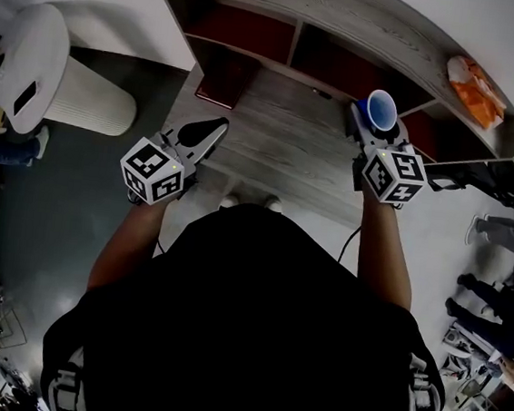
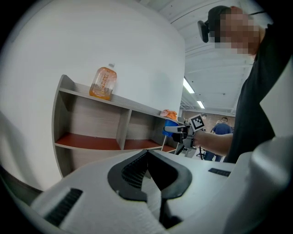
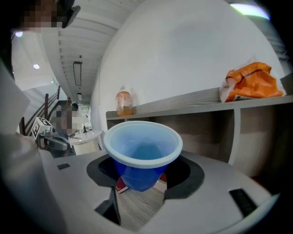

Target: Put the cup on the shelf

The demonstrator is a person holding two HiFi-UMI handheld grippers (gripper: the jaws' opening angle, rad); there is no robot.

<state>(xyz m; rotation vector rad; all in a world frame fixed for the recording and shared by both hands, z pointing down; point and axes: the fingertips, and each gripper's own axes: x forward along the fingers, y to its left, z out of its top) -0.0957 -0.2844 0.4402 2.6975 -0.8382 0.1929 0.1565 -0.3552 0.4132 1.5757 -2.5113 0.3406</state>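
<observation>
- Step in hand, as judged: the carry. The right gripper (image 1: 373, 123) is holding the cup (image 1: 380, 107) upright, its jaws pinching the lower wall and the rim standing above them.
- The cup is hanging over the bench (image 1: 282, 143), with the shelf (image 1: 349, 23) just ahead of the jaws; it is not yet set down.
- The left gripper (image 1: 202, 136) is hovering well to the side of the right jaws, its own jaws pressed together on nothing.
- The cup is showing only blue wall and floor inside, so it is looking empty.
- The compartments (image 1: 243, 30) ahead of the jaws are looking bare, red floors showing. A flat red item (image 1: 222, 82) is lying ahead of the left jaws.
- The top board (image 3: 183, 98), above and ahead of the right jaws, is carrying a bottle (image 3: 123, 101) and an orange bag (image 3: 251, 83).
- Next move, as judged: advancing the right jaws to a free spot, lowering until the base is sitting flat, then spreading the jaws. It calls for keeping the cup level and clearing the divider (image 3: 232, 135).
</observation>
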